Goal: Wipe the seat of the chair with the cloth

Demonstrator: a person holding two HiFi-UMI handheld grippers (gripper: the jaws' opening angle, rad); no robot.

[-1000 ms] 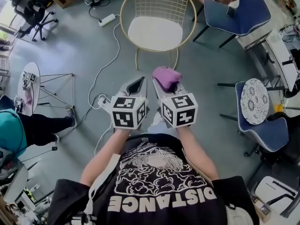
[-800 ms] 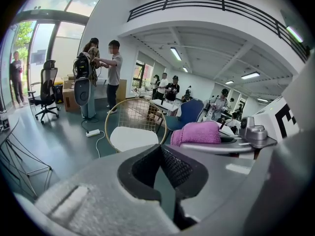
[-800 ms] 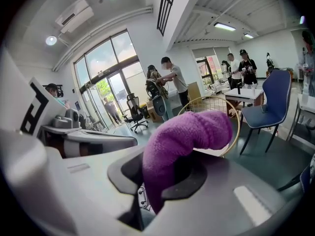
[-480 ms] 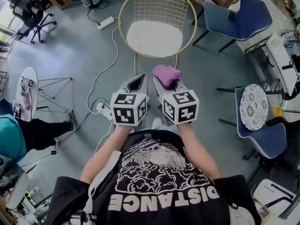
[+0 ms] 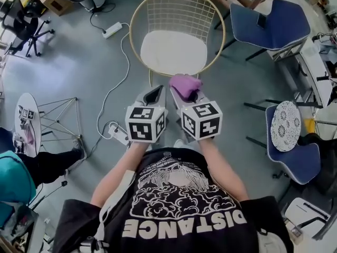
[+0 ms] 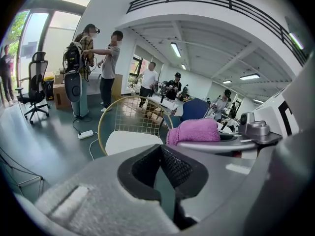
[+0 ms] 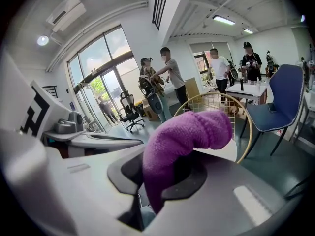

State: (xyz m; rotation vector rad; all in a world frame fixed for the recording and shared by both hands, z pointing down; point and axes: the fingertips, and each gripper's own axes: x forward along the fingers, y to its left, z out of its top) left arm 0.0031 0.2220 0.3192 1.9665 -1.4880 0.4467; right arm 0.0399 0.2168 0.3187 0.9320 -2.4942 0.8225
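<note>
A round gold wire chair [image 5: 177, 12] with a white seat cushion [image 5: 172, 50] stands on the grey floor just ahead of me; it shows too in the left gripper view as the chair [image 6: 129, 132]. My right gripper [image 5: 185, 91] is shut on a purple cloth [image 5: 185, 84], which bulges from its jaws in the right gripper view as the cloth [image 7: 183, 142]. The cloth hangs just short of the seat's near rim. My left gripper [image 5: 152, 95] is beside it, jaws closed together on nothing.
A white power strip [image 5: 112, 30] and its cable [image 5: 113, 86] run across the floor left of the chair. Blue chairs [image 5: 269, 21] stand at the right, one holding a patterned round cushion [image 5: 284, 126]. A wire side table [image 5: 59, 121] stands left. Several people [image 6: 101, 68] stand beyond the chair.
The chair has drawn closer and sits lower in the head view, so both grippers and the cloth are nearer its front rim. Jaws unchanged.
</note>
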